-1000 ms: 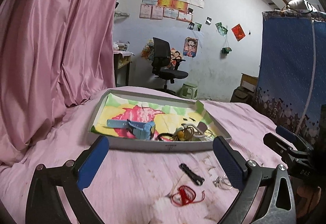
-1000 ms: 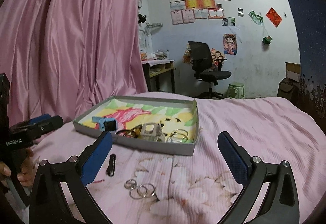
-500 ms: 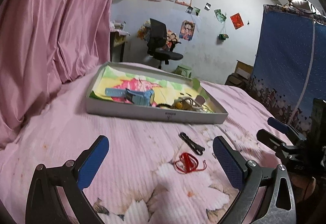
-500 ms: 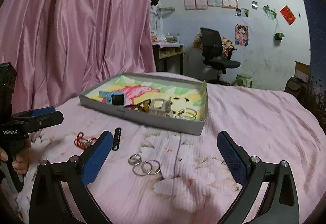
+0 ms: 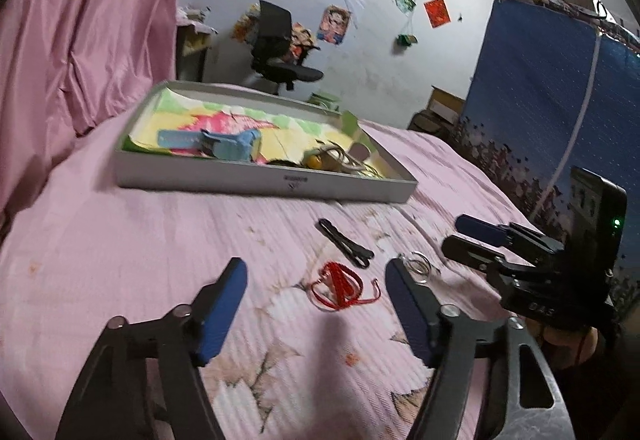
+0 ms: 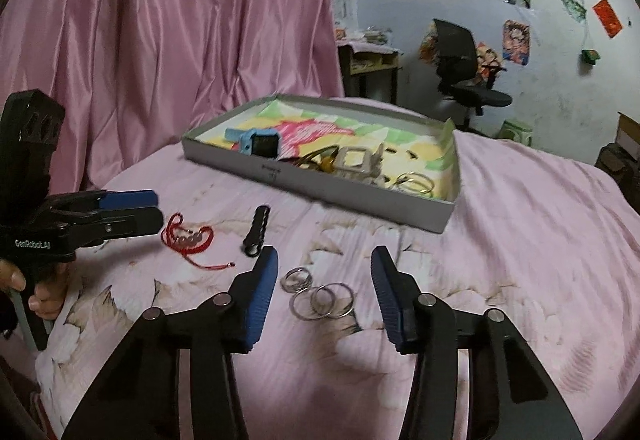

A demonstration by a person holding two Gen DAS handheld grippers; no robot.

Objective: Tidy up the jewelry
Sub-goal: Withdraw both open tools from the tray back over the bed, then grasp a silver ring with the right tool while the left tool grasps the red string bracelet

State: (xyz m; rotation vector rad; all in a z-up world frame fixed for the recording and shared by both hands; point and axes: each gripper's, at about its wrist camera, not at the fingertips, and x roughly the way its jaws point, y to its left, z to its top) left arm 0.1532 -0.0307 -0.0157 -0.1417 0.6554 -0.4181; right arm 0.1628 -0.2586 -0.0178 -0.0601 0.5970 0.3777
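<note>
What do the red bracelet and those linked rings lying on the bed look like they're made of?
The red bracelet looks like braided cord with a few small pale beads: it lies limp, loose ends trailing, with no shine. The linked rings look like thin polished metal, silver-coloured, catching bright glints; which metal I cannot tell. Both lie on the pink bedspread, a matte ribbed fabric.

a pink curtain point(image 6: 168, 39) is being hung left; a black office chair point(image 6: 464, 63) is being kept by the poster-covered white wall point(image 5: 400, 51).
</note>
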